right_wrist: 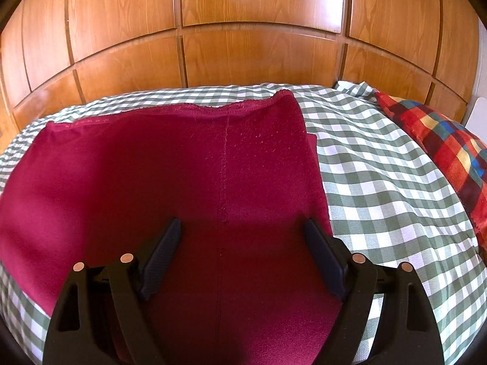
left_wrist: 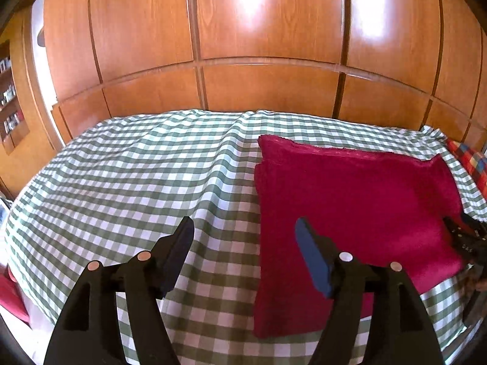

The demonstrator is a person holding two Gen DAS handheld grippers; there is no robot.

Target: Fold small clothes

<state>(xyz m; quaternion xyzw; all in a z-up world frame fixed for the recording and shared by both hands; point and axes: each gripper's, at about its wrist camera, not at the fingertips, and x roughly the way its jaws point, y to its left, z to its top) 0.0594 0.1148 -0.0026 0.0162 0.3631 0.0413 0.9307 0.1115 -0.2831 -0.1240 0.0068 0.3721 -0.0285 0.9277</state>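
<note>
A dark red garment (left_wrist: 350, 206) lies flat and folded on the green-and-white checked cloth (left_wrist: 137, 176). My left gripper (left_wrist: 245, 223) is open above the cloth, just off the garment's left edge, with nothing between its fingers. At the right edge of the left wrist view, the tips of the other gripper (left_wrist: 468, 237) show over the garment's right side. In the right wrist view the same red garment (right_wrist: 182, 164) fills the middle, a seam running down it. My right gripper (right_wrist: 242, 226) hovers open over its near part, not gripping it.
Wooden wardrobe panels (left_wrist: 258, 30) rise right behind the checked surface. A red, blue and yellow plaid cushion (right_wrist: 441, 140) lies at the far right. Shelves (left_wrist: 9, 97) stand at the left. Another red piece of fabric (left_wrist: 12, 298) shows at the lower left edge.
</note>
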